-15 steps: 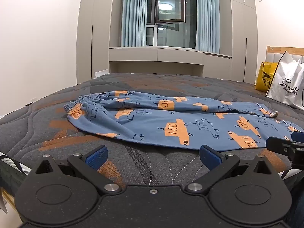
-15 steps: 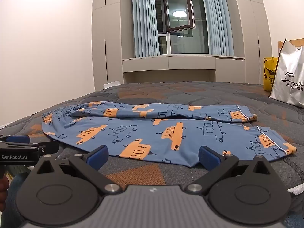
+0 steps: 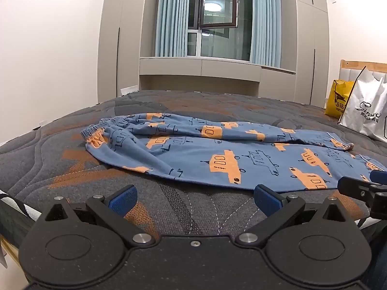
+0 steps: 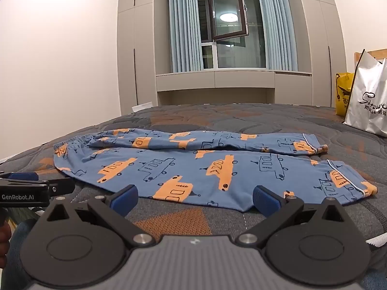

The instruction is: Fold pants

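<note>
Pants (image 3: 217, 149), blue with orange car print, lie spread flat across the bed (image 3: 72, 169), unfolded, both legs side by side. Waistband (image 3: 96, 130) at the left end, cuffs (image 4: 350, 181) at the right.

Bed: dark grey quilted cover with orange patches, stitched in curved lines.

Left gripper (image 3: 194, 197) hovers just short of the pants' near edge, fingers (image 3: 123, 197) spread wide, nothing between them. Right gripper (image 4: 194, 197) likewise at the near edge toward the cuffs, fingers (image 4: 264, 198) spread wide, empty; one pad sits close to the hem, contact cannot be told.

Beyond the pants: window (image 4: 229, 24) with one pane swung open, blue curtains (image 4: 183, 24) either side, grey built-in wardrobes (image 3: 121, 36) flanking. White walls.

Right of the pants, on the bed: white shopping bag (image 4: 370, 101), yellow bag (image 3: 338, 99) behind it.
</note>
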`<state>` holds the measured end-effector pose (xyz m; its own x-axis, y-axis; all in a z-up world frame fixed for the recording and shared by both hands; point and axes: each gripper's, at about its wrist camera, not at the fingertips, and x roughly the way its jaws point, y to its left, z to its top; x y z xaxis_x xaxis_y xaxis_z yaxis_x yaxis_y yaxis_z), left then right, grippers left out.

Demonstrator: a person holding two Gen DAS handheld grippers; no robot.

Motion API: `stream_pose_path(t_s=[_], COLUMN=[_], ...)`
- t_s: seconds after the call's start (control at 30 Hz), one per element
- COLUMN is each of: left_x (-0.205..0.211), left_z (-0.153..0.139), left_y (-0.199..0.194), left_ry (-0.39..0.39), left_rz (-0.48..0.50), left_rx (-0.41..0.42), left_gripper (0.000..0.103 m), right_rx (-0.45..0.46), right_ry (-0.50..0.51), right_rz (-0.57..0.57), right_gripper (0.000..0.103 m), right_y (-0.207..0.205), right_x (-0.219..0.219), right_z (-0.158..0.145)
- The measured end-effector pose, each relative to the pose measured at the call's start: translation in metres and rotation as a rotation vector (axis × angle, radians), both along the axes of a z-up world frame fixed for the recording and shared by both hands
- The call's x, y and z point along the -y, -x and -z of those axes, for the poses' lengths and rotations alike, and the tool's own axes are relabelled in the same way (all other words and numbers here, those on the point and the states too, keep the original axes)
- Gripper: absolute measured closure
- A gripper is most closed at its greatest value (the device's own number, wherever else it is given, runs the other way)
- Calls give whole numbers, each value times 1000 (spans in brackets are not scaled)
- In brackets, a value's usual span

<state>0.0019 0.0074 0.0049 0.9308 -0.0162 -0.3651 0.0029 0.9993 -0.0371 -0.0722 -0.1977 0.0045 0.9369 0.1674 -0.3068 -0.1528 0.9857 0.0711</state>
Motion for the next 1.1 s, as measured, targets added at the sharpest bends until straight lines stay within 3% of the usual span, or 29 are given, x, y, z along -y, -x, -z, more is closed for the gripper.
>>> stream_pose_path(t_s=[1.1], left_x=[3], left_z=[2], left_y=[-2], left_ry=[5], left_rz=[-2], left_rx=[-2], left_gripper=[0], right_rx=[3], right_ry=[-3], right_rz=[-1], right_gripper=[0], right_y=[-3], right_x=[0], right_z=[2])
